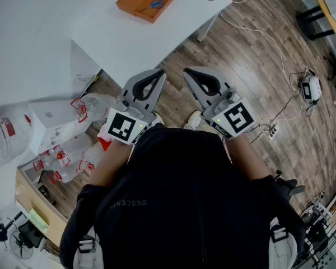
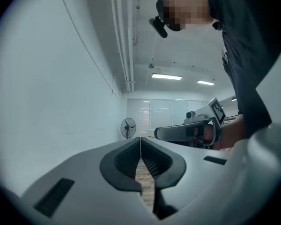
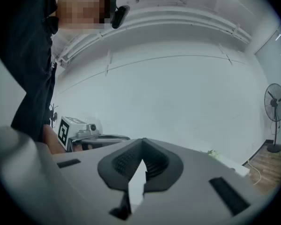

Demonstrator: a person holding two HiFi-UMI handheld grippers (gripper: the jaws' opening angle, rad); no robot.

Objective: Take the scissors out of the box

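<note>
An open orange box (image 1: 145, 0) lies on the white table (image 1: 129, 43) at the far side, and scissors with blue handles (image 1: 155, 4) rest inside it. Both grippers are held close to my body, well short of the table, over the wooden floor. My left gripper (image 1: 160, 72) is shut with nothing between its jaws, its tips meeting in the left gripper view (image 2: 140, 138). Beside it, my right gripper (image 1: 187, 70) is also shut and empty, as the right gripper view (image 3: 143, 140) shows. Neither gripper view shows the box.
Several plastic bottles (image 1: 73, 150) and a white carton (image 1: 50, 122) lie on the floor at the left. Cables and a power strip (image 1: 269, 130) trail over the floor at the right. A table leg (image 1: 207, 27) stands ahead. A standing fan (image 2: 128, 127) is far off.
</note>
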